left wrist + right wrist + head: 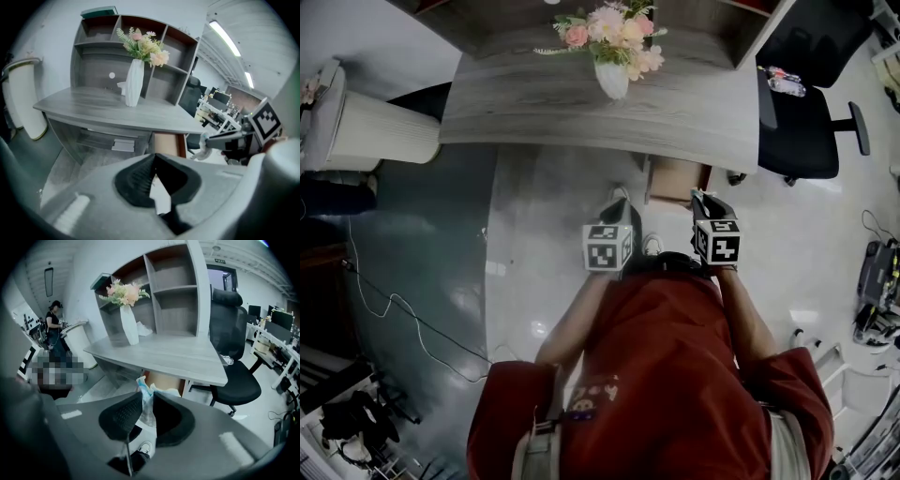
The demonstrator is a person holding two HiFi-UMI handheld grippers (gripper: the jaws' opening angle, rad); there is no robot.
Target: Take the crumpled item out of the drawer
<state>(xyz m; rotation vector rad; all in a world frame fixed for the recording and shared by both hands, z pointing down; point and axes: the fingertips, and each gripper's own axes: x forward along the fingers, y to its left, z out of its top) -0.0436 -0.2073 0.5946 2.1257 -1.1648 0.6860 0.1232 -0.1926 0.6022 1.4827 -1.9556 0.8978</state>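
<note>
The crumpled item (145, 404), a white and pale blue wad, is pinched between the pads of my right gripper (146, 398), which is shut on it and held up in front of the desk. Its top sticks out above the jaws. Behind it the open drawer (165, 379) shows its brown inside under the grey desk (178, 357). In the left gripper view the right gripper (220, 139) carries the wad (202, 151) to the right of the drawer (166, 143). My left gripper (154, 155) has its pad tips together with nothing between them. In the head view both grippers (621, 204) (701, 201) hover near the drawer (675, 180).
A white vase of flowers (612, 52) stands on the desk below a shelf unit (140, 51). A black office chair (806, 117) is at the desk's right end. A white cylinder (370, 127) stands at left and cables (394, 309) lie on the floor. A person (54, 329) stands far off.
</note>
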